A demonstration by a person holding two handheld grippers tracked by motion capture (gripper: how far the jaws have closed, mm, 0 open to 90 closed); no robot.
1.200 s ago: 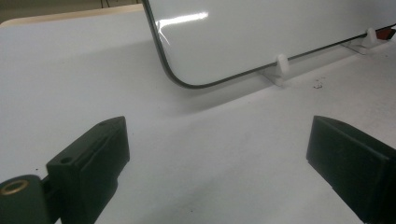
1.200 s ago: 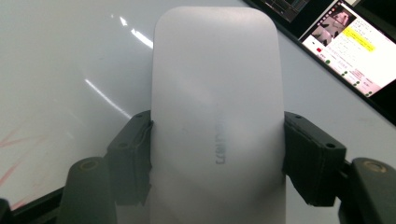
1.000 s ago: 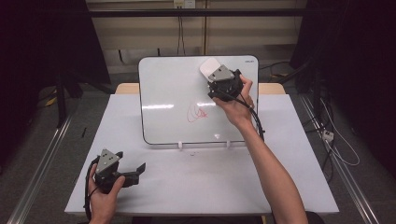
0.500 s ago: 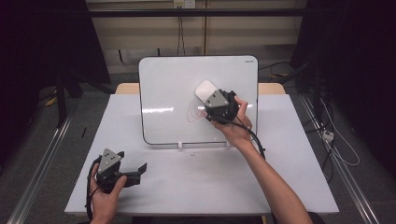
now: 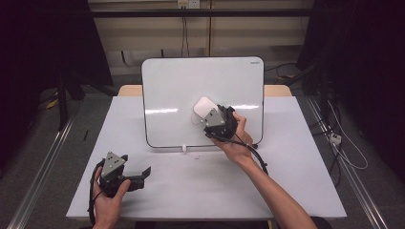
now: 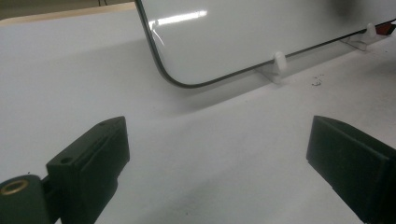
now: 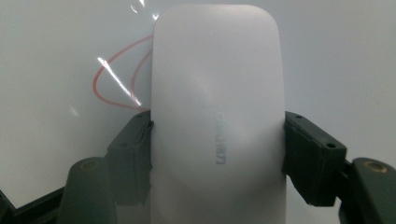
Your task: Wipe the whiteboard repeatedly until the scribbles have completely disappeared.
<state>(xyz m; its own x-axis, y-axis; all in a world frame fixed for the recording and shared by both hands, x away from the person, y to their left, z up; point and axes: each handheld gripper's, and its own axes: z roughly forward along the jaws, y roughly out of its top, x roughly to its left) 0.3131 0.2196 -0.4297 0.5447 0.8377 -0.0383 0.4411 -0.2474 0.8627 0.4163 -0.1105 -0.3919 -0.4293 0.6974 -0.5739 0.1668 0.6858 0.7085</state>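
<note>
1. Left hand-held gripper (image 5: 143,172) rests near us on the white counter (image 5: 296,191), jaws wide apart and empty.
2. Beyond it, our right hand-held gripper (image 5: 208,114) clamps a white eraser (image 7: 217,116) against the propped whiteboard (image 5: 181,90), beside red loops (image 7: 119,79).
3. Farthest, we see cables (image 5: 184,36) and dark curtains (image 5: 367,71).

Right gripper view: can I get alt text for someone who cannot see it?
A white eraser fills the middle of the frame, clamped on both sides by the right gripper and its black fingers. It is held against a whiteboard, where a faint red drawn loop shows beside the eraser's left edge.
</note>
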